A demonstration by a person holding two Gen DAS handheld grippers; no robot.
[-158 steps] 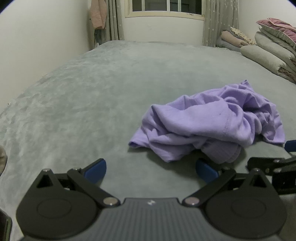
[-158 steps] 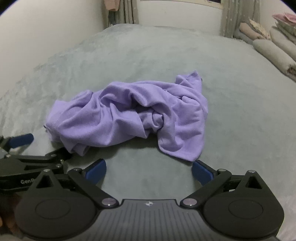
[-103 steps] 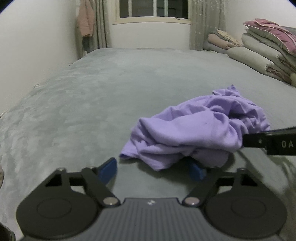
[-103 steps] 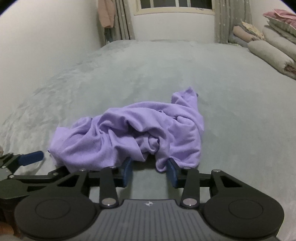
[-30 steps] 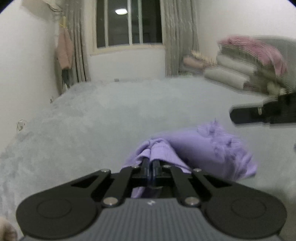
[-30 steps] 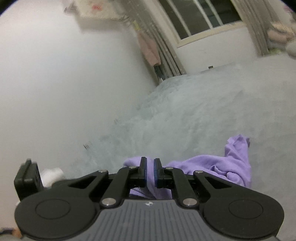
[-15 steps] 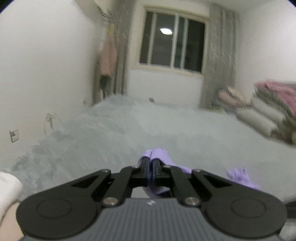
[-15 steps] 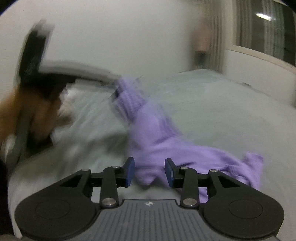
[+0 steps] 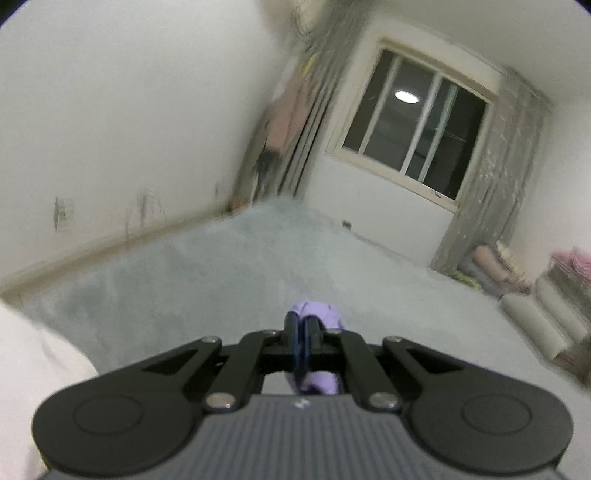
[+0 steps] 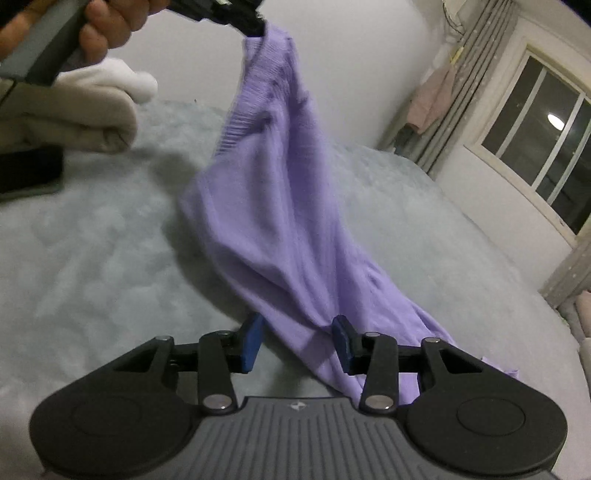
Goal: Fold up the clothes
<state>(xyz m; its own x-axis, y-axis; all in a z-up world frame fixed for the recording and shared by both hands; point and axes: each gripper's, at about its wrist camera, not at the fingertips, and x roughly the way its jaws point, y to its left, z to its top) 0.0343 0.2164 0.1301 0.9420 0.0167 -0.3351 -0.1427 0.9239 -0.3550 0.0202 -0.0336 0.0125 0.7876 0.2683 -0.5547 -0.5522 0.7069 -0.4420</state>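
While my left gripper [image 10: 255, 27] pinches the purple garment [image 10: 273, 206] aloft, my right gripper [image 10: 295, 341], jaws closing around a lower fold without pressing it, must grip to spread it.

A bedroom in a home. A wide grey plush bedspread [image 9: 229, 280] fills the space ahead of and below the claw, running up to plain white walls [image 9: 129, 110]. Beyond the claw, at the far end, a cream-framed window with dark panes [image 9: 413, 136] sits between grey patterned curtains [image 9: 491, 192]. A pink garment hangs [image 9: 284, 118] by the left curtain. To the claw's right, folded quilts and rolled bedding in beige and pink [image 9: 546, 295] are stacked on the bed.
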